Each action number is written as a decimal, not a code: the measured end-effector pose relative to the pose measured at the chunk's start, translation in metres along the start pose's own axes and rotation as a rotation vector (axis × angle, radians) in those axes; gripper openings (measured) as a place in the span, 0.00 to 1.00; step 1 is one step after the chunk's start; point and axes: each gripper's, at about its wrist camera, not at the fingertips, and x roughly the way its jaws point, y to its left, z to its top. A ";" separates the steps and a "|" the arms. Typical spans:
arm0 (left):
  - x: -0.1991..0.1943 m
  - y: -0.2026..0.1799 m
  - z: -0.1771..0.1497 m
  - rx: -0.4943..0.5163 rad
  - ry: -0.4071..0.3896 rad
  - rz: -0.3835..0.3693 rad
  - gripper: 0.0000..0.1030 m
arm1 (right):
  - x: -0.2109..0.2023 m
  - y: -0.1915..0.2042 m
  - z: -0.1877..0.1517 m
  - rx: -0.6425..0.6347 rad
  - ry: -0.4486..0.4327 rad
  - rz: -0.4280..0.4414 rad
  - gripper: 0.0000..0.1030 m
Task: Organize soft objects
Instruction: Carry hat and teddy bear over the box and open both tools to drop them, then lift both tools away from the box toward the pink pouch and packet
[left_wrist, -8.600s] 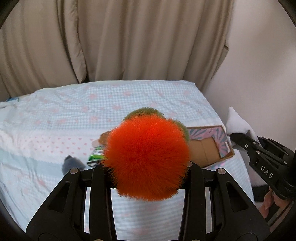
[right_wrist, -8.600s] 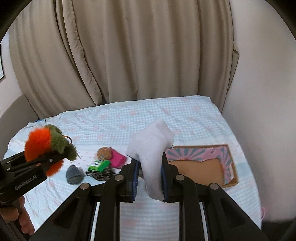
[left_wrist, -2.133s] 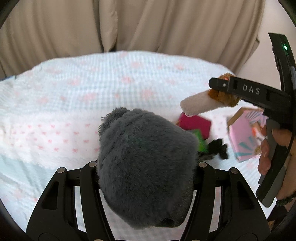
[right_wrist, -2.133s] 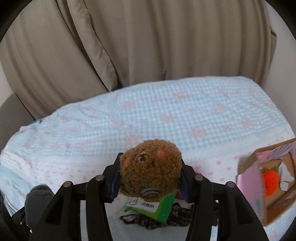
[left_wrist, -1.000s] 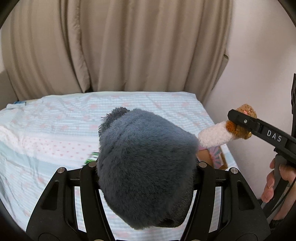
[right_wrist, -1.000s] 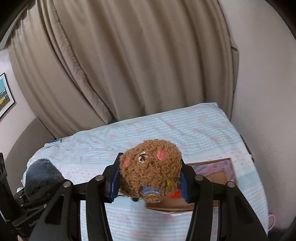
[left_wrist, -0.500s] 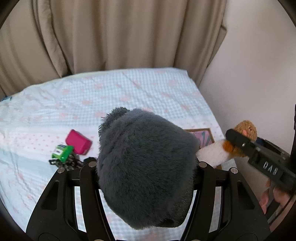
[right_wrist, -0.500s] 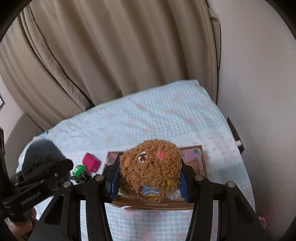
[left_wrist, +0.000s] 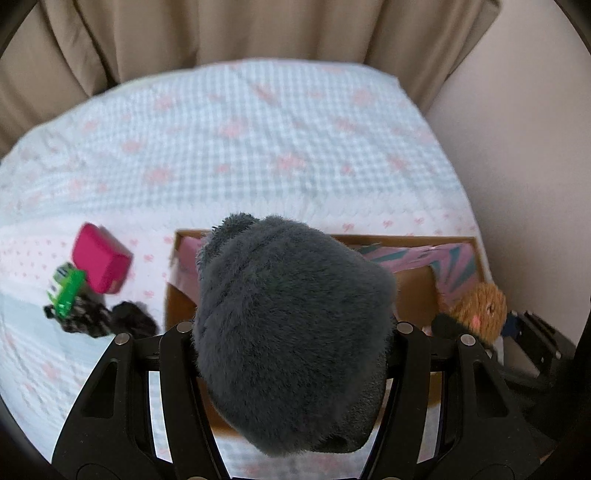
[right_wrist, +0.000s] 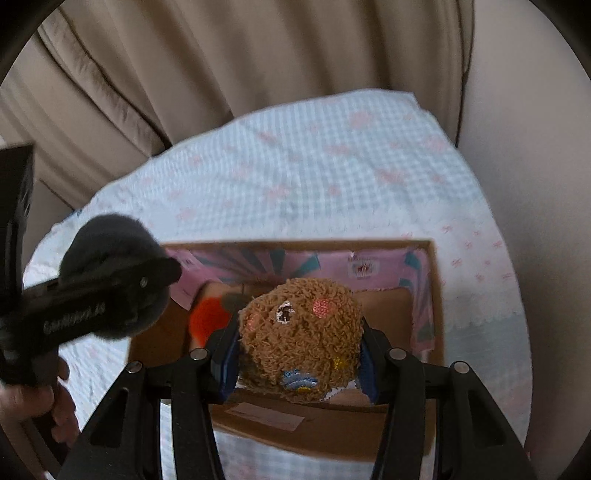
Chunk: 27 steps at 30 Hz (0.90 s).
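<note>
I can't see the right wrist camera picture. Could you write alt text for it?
A fuzzy brown plush ball with pink cheeks is clamped in the right gripper above an open cardboard box on a blue checked bedspread. An orange pompom lies inside; at left, the left gripper holds a grey furry toy.

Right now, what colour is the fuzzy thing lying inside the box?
Bright orange fuzzy ball, best seen from the right wrist view.

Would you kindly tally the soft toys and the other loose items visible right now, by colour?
Grey plush: 1
Brown plush: 1
Orange plush, in the cardboard box: 1
Pink block: 1
Green item: 1
Black item: 1
Total: 6
</note>
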 end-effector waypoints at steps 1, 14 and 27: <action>0.010 0.001 0.001 -0.007 0.021 -0.001 0.55 | 0.006 0.000 -0.003 -0.010 0.012 -0.002 0.47; 0.041 -0.006 0.007 0.009 0.100 0.043 1.00 | 0.038 -0.005 -0.029 -0.059 0.056 -0.008 1.00; 0.013 -0.001 0.002 0.003 0.074 0.005 1.00 | 0.019 0.005 -0.030 -0.112 -0.002 -0.015 1.00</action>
